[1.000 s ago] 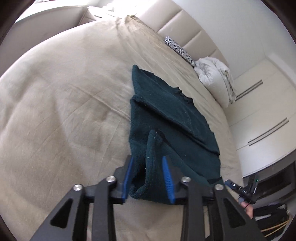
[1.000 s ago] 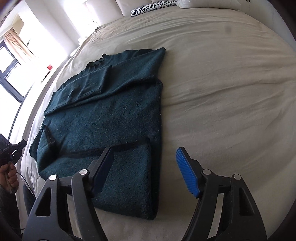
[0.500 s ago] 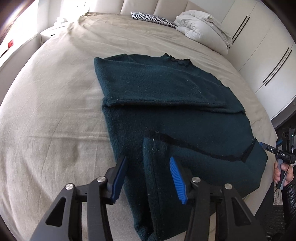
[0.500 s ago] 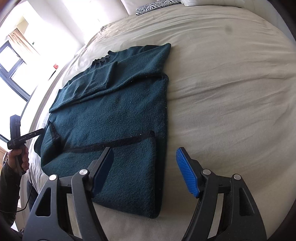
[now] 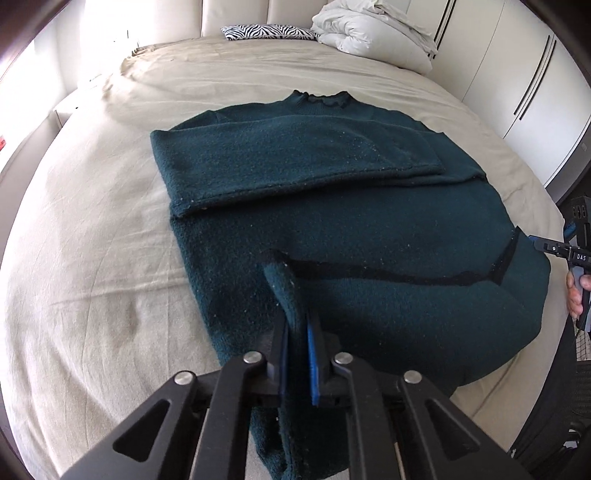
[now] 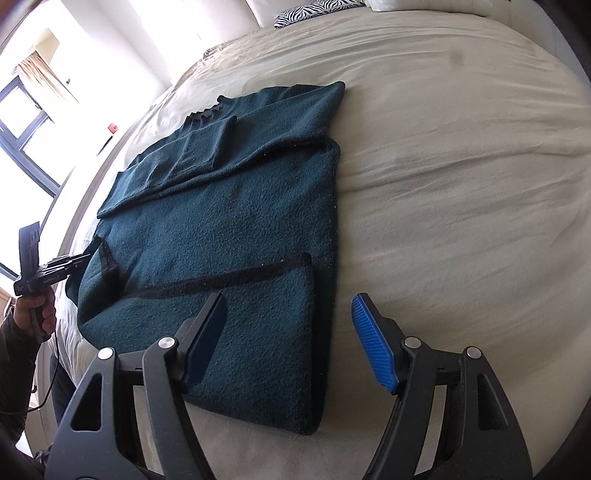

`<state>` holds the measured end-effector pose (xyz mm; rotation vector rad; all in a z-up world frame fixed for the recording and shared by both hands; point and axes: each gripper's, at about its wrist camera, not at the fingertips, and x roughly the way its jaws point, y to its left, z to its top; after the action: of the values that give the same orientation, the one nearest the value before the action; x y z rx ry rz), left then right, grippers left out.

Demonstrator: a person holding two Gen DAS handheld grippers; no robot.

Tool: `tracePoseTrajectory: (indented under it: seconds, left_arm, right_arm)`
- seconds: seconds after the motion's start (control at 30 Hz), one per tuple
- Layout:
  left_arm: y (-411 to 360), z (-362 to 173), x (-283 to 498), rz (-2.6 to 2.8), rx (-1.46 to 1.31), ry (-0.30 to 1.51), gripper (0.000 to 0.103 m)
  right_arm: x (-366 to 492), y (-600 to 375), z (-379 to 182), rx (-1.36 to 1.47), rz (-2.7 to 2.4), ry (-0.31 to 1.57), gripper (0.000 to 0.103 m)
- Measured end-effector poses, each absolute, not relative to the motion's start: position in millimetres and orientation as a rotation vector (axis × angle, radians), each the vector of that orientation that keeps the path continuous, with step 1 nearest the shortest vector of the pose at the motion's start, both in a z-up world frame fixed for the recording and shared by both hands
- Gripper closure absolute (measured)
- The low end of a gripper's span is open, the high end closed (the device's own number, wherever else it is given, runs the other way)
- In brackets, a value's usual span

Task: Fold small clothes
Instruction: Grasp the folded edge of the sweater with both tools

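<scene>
While pinched: sweater hem (image 5: 286, 291) btwn left gripper (image 5: 297, 354)

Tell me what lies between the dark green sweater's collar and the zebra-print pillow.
Only bare beige bedsheet, creased. The left wrist view shows it, from the sweater collar up to the zebra-print pillow.
</scene>
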<state>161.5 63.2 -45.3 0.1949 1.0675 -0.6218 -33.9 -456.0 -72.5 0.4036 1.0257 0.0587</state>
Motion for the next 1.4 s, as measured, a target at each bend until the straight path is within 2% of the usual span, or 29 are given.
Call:
tracePoseTrajectory:
  seconds: [0.1, 0.2, 0.33, 0.4, 0.5, 0.57, 0.7, 0.77, 0.87, 1.0, 1.4]
  left_arm:
    - [70, -40, 155, -0.605, 0.167, 1.039, 0.096]
    - [78, -35, 148, -0.588, 0.126, 1.015, 0.097]
    - [84, -36, 135, -0.590, 0.103, 1.007, 0.097]
    - [86, -36, 129, -0.585, 0.103, 1.001, 0.097]
    - [92, -35, 124, -0.583, 0.079, 0.988, 0.097]
    - [95, -33, 121, -0.585, 0.067, 0.979, 0.097]
    - [98, -31, 115, -0.583, 0.056, 0.964, 0.097]
    - [98, -30, 114, -0.584, 0.050, 0.959, 0.097]
    - [97, -30, 114, -0.583, 0.044, 0.955, 0.097]
    - [101, -23, 109, -0.576, 0.032, 0.929, 0.097]
    - [125, 29, 127, -0.530, -0.118, 0.785, 0.097]
  right_arm:
    - [-34, -454, -73, 0.387, 0.066, 1.039, 0.043]
    - [-34, -452, -75, 0.369, 0.074, 1.051, 0.055]
    - [-32, -449, -76, 0.363, 0.085, 1.054, 0.057]
    - [-29, -447, -75, 0.349, 0.090, 1.062, 0.063]
    - [-25, -443, -72, 0.328, 0.094, 1.058, 0.065]
    - [-22, -441, -70, 0.306, 0.092, 1.057, 0.070]
    - [-20, -435, -66, 0.271, 0.081, 1.051, 0.074]
    - [-20, -428, -64, 0.237, 0.096, 1.056, 0.085]
    - [-18, -418, -66, 0.179, 0.099, 1.077, 0.093]
    - [-18, -427, -63, 0.197, 0.050, 1.061, 0.097]
    - [-7, -437, 11, 0.108, -0.047, 0.790, 0.098]
